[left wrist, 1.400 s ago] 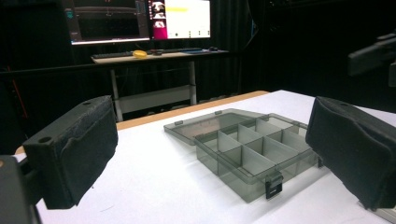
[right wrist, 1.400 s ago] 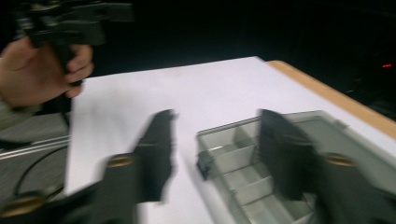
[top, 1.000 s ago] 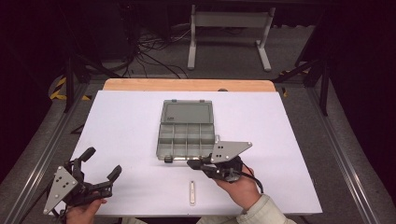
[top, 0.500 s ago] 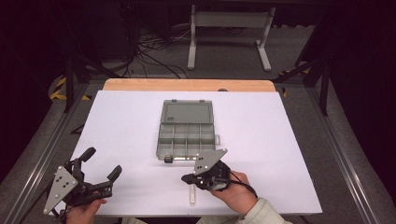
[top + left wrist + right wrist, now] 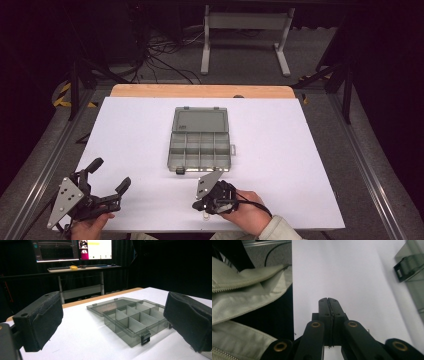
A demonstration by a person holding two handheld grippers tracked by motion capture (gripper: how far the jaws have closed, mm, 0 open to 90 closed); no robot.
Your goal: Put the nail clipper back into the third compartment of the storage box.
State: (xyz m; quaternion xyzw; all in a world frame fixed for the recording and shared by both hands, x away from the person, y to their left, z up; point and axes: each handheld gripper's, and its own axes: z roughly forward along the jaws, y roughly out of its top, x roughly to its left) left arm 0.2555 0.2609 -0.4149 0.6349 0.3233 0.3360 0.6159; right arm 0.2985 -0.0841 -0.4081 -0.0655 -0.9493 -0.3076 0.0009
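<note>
A clear grey compartment box (image 5: 200,145) lies open at the table's centre, its lid flat behind it and its dividers bare (image 5: 132,317). My left gripper (image 5: 110,174) rests at the near left of the table, open wide, with its black pads (image 5: 40,320) framing the box from afar. My right gripper (image 5: 199,205) is low over the paper near the front edge, just in front of the box. Its jaws are shut flat against each other (image 5: 328,301) with nothing between them. A small white stick (image 5: 205,216) peeks out beneath it.
White paper (image 5: 300,165) covers the table, with a wooden strip (image 5: 200,91) along the far edge. The box's black latch (image 5: 403,271) sits to the upper right in the right gripper view, a pale jacket (image 5: 242,297) to the left. Metal rails run down both table sides.
My right gripper has come down and toward the person from beside the box's front edge, ending over the small white stick. The left gripper has stayed put.
</note>
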